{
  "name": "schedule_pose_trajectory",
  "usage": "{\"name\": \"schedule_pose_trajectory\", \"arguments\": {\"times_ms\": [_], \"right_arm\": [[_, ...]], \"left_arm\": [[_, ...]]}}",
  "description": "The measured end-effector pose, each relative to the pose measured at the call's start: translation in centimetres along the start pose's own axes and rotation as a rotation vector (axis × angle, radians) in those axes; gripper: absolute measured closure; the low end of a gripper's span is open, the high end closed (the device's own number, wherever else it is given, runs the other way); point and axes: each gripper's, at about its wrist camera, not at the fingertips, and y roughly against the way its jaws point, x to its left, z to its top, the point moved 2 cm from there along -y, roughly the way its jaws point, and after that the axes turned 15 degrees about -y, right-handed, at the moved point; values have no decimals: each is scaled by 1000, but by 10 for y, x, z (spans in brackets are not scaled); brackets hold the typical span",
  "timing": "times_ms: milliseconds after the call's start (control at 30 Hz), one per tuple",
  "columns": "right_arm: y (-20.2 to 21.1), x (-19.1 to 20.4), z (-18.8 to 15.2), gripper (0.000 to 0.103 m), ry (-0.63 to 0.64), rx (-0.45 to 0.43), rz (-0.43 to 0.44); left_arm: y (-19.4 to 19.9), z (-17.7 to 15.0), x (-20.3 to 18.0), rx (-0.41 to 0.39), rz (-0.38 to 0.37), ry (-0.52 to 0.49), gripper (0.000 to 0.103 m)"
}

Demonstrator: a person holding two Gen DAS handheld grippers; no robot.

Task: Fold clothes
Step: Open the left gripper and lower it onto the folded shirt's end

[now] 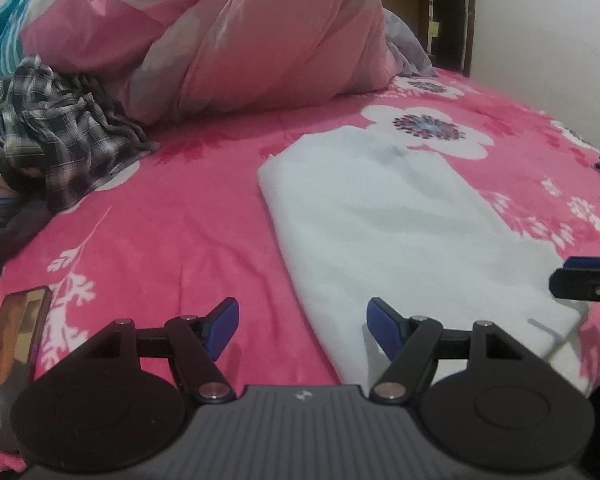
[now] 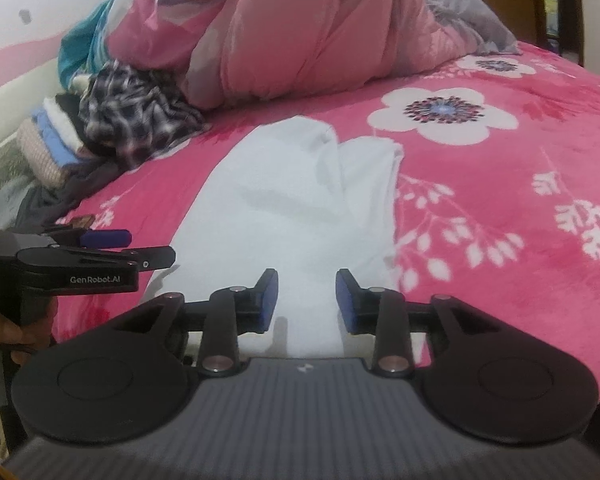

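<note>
On the bed (image 1: pixel 172 216), the white garment (image 2: pixel 284 208) lies in a long strip running toward 12 o'clock, its near end right between the right gripper's (image 2: pixel 307 300) jaws. Both grippers are spread wide, holding nothing; from the left gripper (image 1: pixel 302 328) the cloth sits off at about 1 o'clock, so the right's closer.

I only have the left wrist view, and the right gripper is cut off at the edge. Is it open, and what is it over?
Observer: The right gripper has its jaws open and empty, over the near end of the white garment.
Operator: Does the garment's far end lie flat?
Observer: No. In the right wrist view it ends in two humps with a dip between them.
Operator: What is left of the plaid shirt?
Observer: A stack of folded clothes sits beside the plaid shirt.
</note>
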Motion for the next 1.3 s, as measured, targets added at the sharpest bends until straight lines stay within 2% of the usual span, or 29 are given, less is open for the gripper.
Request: {"name": "schedule_pose_trajectory", "arguments": {"times_ms": [267, 633, 767, 1067, 1300], "right_arm": [[2, -23, 12, 62, -94, -22, -14], [-9, -52, 27, 56, -252, 12, 33], [-15, -63, 33, 53, -320, 35, 58], [-42, -83, 52, 38, -382, 142, 104], [-79, -98, 62, 32, -440, 235, 171]], "left_arm": [[-15, 10, 8, 15, -62, 54, 31], [-23, 22, 9, 55, -83, 78, 29], [-29, 28, 8, 70, -91, 79, 18], [-50, 34, 3, 148, -91, 109, 15], [-62, 37, 4, 189, -79, 133, 13]]}}
